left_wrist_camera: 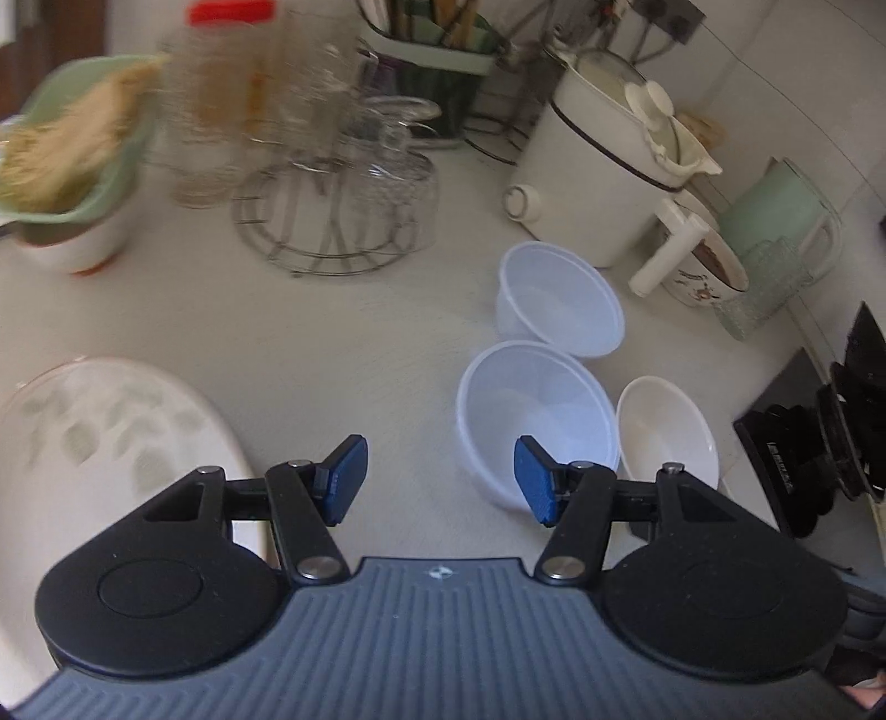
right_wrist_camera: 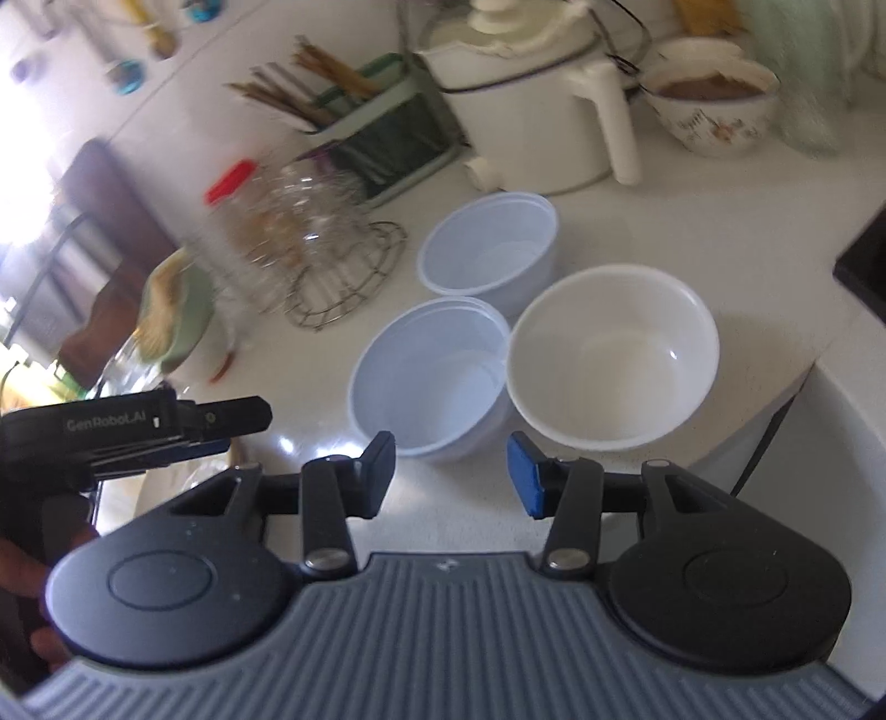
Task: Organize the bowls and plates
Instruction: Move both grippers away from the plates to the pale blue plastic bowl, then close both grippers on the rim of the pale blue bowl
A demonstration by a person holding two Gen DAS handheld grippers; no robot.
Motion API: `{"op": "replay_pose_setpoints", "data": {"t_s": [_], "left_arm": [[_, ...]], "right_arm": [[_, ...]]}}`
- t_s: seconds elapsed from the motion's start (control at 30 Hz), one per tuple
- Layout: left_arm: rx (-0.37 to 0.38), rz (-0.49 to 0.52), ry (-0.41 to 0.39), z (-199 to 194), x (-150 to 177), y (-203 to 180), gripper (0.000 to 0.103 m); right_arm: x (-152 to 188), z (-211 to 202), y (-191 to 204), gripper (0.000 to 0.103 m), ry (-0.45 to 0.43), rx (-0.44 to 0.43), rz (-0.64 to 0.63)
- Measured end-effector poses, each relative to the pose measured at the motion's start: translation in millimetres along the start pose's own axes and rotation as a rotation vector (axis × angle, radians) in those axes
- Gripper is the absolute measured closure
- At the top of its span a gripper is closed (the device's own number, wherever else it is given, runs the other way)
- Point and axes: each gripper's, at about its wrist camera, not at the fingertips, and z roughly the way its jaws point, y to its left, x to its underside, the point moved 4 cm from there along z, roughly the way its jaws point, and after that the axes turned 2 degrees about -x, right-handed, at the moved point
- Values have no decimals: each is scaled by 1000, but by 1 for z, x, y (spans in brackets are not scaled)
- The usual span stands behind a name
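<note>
Three empty bowls sit close together on the pale counter. Nearest is a translucent plastic bowl (left_wrist_camera: 534, 412) (right_wrist_camera: 432, 379), with a second translucent bowl (left_wrist_camera: 559, 302) (right_wrist_camera: 490, 249) behind it and a white ceramic bowl (left_wrist_camera: 664, 429) (right_wrist_camera: 612, 351) at its right. A large leaf-patterned plate (left_wrist_camera: 111, 437) lies at the lower left. My left gripper (left_wrist_camera: 440, 479) is open above the counter, its right pad in front of the near plastic bowl. My right gripper (right_wrist_camera: 451, 473) is open just short of the near plastic bowl and the white bowl, holding nothing.
At the back stand a wire rack of glasses (left_wrist_camera: 343, 188), a red-capped jar (left_wrist_camera: 221, 99), a green bowl of noodles (left_wrist_camera: 72, 160), a utensil caddy (left_wrist_camera: 437, 50), a white electric pot (left_wrist_camera: 598, 166), a floral bowl (left_wrist_camera: 709, 271) and a green jug (left_wrist_camera: 775, 216). A dark cooktop (left_wrist_camera: 786, 426) lies right.
</note>
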Motion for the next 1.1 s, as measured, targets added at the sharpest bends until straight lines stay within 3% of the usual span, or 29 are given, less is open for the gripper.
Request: {"op": "replay_pose_setpoints", "data": {"t_s": [0.07, 0.27, 0.47, 0.53, 0.63, 0.9, 1.1], "left_arm": [[29, 2, 22, 16, -8, 2, 40], [95, 18, 86, 53, -22, 5, 54], [108, 42, 127, 77, -24, 4, 65], [120, 32, 132, 80, -24, 5, 82], [123, 29, 129, 82, -25, 5, 92], [106, -17, 110, 62, -26, 17, 92], [58, -63, 83, 36, -23, 35, 92]], "right_arm": [[-1, 9, -3, 56, -7, 11, 34], [-5, 30, -7, 71, -9, 39, 113], [-3, 46, -5, 71, 30, 46, 114], [-3, 48, -6, 73, 28, 47, 120], [-6, 52, -7, 81, 26, 55, 121], [-15, 55, -1, 82, 71, 20, 96], [-23, 60, 20, 82, 93, -27, 6]]}}
